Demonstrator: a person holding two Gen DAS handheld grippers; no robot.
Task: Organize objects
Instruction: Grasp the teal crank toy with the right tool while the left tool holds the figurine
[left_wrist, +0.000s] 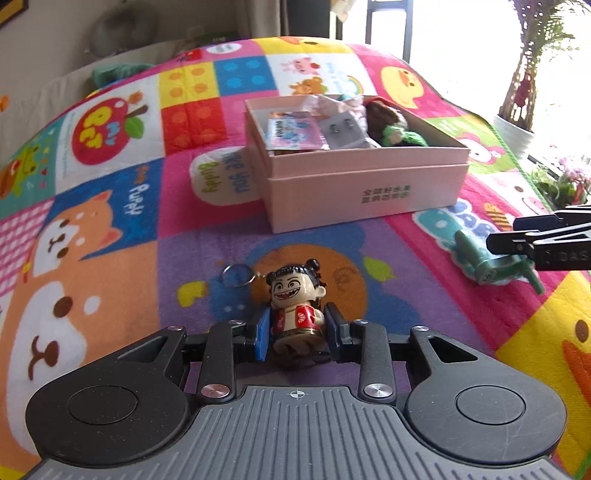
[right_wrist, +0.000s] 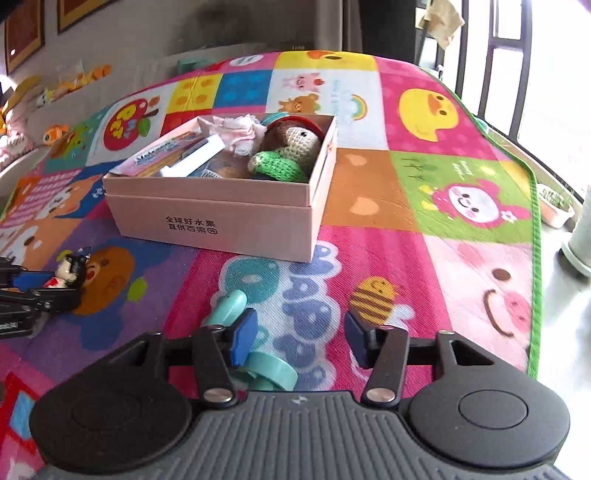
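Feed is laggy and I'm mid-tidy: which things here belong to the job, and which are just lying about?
Job:
- doll keychain, gripped by left hand-held gripper
- pink box
- teal toy, beside open right hand-held gripper

Lying about:
- play mat
- potted plant
- wall pictures

Between my left gripper (left_wrist: 297, 325) and the pink box (left_wrist: 364, 184) lay bare mat (left_wrist: 207, 243); only the keyring (left_wrist: 238, 275) lay there; beside my right gripper (right_wrist: 301, 332), a teal toy (right_wrist: 258, 369) crowded one finger (right_wrist: 243, 338).
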